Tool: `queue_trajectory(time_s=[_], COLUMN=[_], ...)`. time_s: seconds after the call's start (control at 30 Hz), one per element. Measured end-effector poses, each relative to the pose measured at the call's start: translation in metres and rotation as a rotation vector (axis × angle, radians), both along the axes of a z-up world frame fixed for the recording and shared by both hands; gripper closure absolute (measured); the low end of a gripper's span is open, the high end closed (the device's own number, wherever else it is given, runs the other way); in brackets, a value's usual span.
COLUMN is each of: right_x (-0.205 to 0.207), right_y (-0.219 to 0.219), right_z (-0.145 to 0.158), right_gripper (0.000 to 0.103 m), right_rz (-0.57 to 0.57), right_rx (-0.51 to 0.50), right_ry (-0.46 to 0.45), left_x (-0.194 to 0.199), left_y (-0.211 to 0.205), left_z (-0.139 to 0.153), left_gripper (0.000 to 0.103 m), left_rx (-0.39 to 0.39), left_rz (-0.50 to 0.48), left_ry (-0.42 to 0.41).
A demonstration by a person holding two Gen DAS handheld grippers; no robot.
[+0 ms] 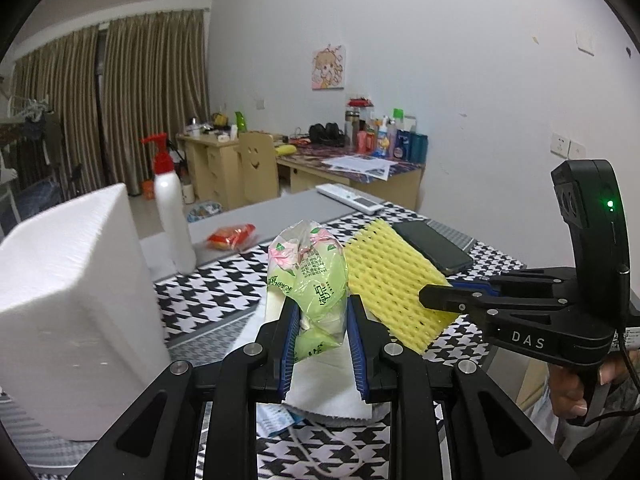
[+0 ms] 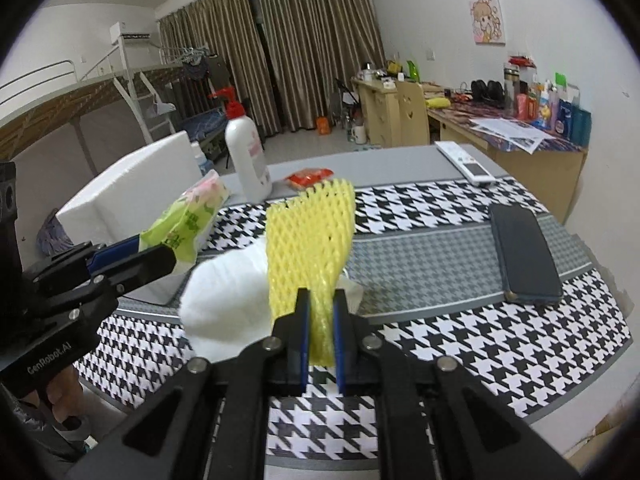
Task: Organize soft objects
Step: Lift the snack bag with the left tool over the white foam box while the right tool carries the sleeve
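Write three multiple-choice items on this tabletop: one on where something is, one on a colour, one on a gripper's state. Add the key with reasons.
1. Where does the phone lie?
A. On the patterned cloth, apart from both grippers
B. On the foam block
C. In the left gripper

2. What colour is the foam net?
A. Red
B. Yellow
C. Blue

3. What is the left gripper doing?
A. Hanging open over the table
B. Shut on the phone
C. Shut on the green packet

Key:
1. A, the phone rests flat on the houndstooth cloth off to the side.
2. B, the net held by the right gripper is plainly yellow.
3. C, its blue pads press both sides of the packet.
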State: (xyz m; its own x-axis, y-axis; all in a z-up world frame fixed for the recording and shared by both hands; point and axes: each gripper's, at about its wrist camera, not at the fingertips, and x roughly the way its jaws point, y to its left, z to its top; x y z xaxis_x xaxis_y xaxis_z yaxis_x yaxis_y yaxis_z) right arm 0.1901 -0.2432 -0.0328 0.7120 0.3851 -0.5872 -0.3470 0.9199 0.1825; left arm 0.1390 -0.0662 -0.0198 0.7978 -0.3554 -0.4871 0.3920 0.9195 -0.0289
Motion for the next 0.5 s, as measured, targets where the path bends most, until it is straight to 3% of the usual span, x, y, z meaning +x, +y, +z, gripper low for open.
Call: queue_trajectory(time_s=[0.5], right_x=[-0.002], right_y=[0.01], right_z=[0.024], right_gripper=[0.09], right_rz=[0.014], right_rx=[0.022], right_ry=[-0.087], left_x=[-0.015], left_y=[0.02], left_z=[0.026], left_gripper=[0.078], left_rx=[0.018], left_rz=[0.064], left_ry=[-0.071])
